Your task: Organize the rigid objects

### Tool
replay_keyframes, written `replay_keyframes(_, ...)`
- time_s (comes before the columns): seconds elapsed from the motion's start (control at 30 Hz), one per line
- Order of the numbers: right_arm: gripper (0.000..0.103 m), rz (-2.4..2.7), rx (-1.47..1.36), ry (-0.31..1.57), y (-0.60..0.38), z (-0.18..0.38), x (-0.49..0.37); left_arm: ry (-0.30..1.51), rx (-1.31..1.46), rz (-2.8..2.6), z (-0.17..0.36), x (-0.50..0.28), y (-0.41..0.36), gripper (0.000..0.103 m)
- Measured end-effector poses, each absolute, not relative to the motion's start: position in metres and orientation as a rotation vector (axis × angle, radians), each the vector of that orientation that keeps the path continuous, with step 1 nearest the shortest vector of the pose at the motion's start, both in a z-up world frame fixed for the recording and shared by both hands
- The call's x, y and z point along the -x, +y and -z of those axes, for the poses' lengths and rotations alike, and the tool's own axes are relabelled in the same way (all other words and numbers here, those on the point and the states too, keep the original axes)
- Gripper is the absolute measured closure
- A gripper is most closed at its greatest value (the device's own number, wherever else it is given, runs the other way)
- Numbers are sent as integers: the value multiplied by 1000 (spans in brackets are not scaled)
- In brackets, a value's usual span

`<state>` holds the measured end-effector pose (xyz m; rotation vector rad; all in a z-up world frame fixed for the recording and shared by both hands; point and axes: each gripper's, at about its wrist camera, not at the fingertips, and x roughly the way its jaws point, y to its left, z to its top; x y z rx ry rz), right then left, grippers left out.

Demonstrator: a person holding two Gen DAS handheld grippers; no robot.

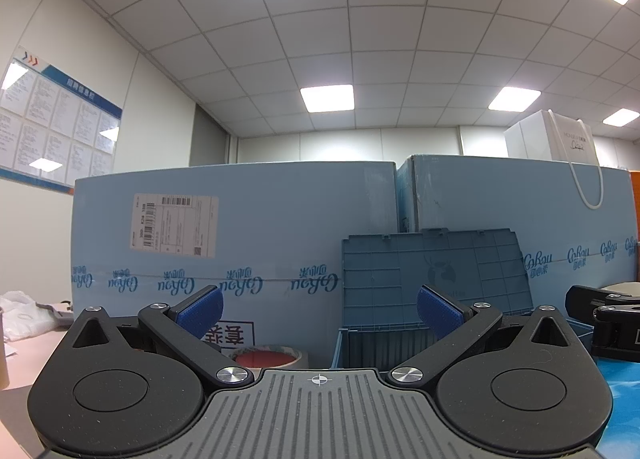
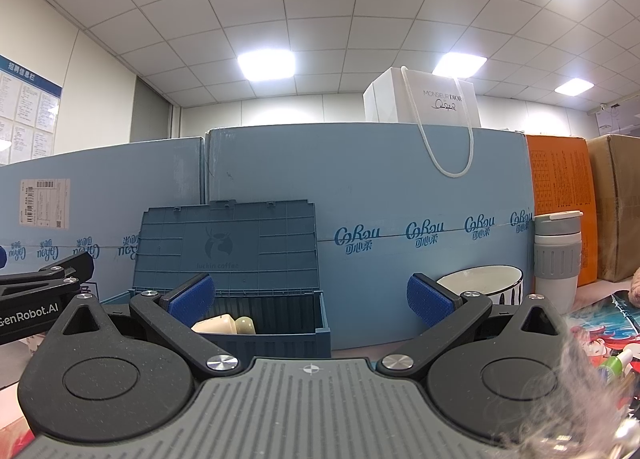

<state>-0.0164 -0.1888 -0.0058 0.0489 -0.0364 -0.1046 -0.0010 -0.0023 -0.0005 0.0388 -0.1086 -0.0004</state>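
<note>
Both tools sit low and level, aimed at the wall of pale blue cartons (image 2: 400,199) closing off the back. The blue storage box (image 2: 280,323) stands against them, lid propped upright, cream-coloured items (image 2: 224,325) inside. Left gripper (image 1: 320,313) is spread wide and empty, tape roll (image 1: 266,357) just ahead; right gripper (image 2: 311,299) likewise gapes, bowl (image 2: 484,283) and tumbler (image 2: 558,255) to its right.
</note>
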Motion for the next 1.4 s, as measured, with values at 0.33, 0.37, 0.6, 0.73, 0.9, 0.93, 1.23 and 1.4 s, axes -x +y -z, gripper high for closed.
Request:
replay_keyframes(0.33,0,115,-32,-40,-186,6,18,-126,15,13,0,2,8,0)
replay_keyframes(0.37,0,121,-28,-47,-185,5,19,-133,23,17,0,3,10,0)
replay_keyframes(0.6,0,227,20,-122,-179,2,35,-198,108,44,-6,14,23,0)
replay_keyframes(0.73,0,255,19,-145,-179,-8,51,-222,140,108,-12,21,28,0)
replay_keyframes(0.9,0,237,-28,-120,-188,-22,75,-234,148,195,-23,30,27,0)
replay_keyframes(0.93,0,233,-35,-109,-192,-25,79,-229,144,203,-26,31,26,0)
replay_keyframes(1.23,0,300,-49,12,-251,-52,113,15,38,403,-66,27,-13,0)
replay_keyframes(1.4,0,380,-129,92,-291,-61,125,278,108,560,-77,-2,-52,0)
